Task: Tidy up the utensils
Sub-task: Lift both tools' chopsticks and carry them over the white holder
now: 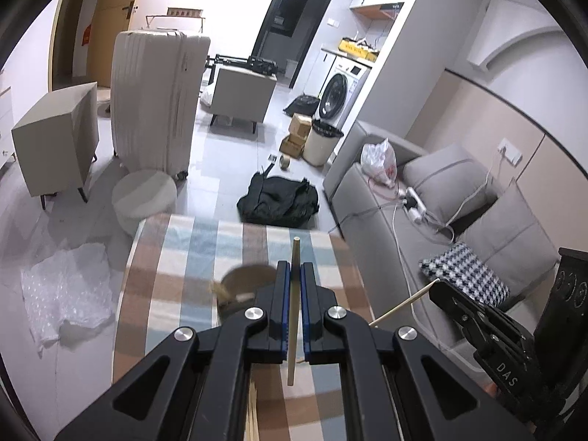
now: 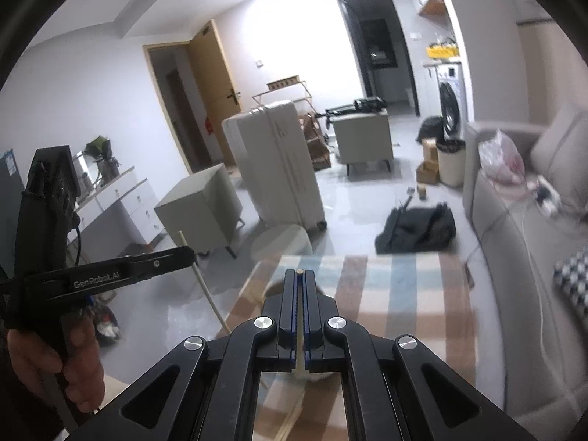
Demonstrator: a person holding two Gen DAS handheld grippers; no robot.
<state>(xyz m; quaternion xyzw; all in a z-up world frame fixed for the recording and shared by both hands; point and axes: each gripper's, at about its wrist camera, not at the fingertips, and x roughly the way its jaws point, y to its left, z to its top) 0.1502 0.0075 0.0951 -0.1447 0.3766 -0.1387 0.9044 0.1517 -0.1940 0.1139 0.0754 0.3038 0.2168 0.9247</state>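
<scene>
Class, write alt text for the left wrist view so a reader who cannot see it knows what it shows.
A black left gripper is shut on a wooden chopstick above a table with a checked tablecloth. At right, the right gripper holds a second chopstick. Beyond are a grey sofa, a black bag and a pale suitcase.

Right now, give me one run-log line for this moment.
left gripper: shut on chopstick | right gripper: shut on second chopstick | both above striped table
</scene>
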